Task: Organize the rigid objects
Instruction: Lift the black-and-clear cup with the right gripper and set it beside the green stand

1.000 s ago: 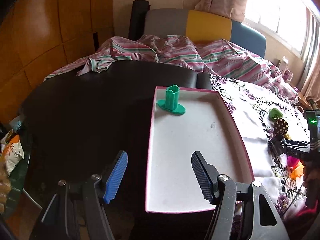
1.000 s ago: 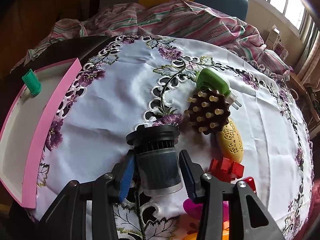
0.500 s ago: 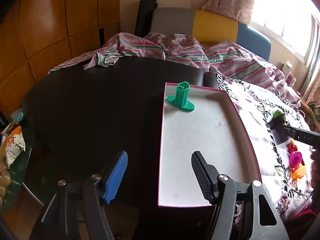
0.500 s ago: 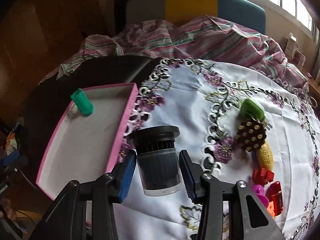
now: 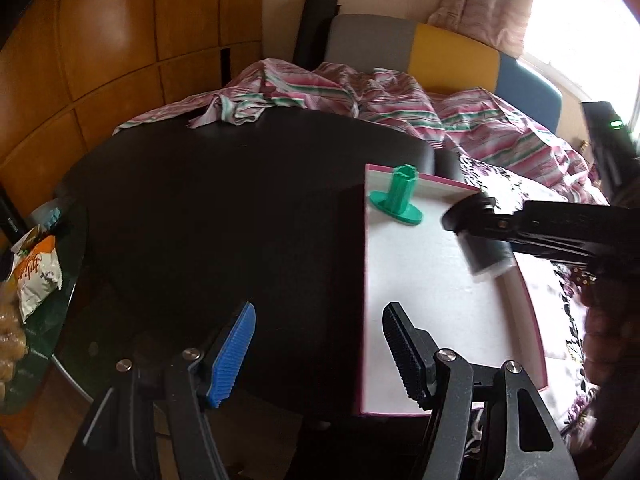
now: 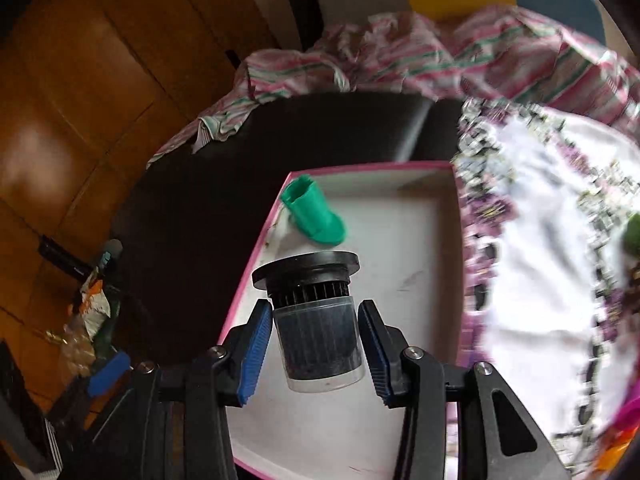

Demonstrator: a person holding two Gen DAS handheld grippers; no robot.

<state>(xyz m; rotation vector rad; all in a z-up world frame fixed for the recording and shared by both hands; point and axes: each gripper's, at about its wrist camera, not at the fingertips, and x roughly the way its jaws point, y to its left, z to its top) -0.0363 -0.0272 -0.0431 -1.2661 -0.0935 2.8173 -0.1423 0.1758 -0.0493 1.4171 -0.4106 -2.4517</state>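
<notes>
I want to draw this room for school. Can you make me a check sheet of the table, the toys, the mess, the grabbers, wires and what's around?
Surface: dark table; flowered cloth on one side.
Job's things: pink-edged tray holds green piece; black canister above it.
Clutter: snack bag.
Grippers: right gripper shut on canister; left gripper open, empty.
Cables: nothing seen.
Surroundings: striped fabric, wood panels, window.

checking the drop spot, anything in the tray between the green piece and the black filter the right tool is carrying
Nothing: in the right wrist view only bare white tray floor shows between the green piece and the black filter gripped by the right tool.
</notes>
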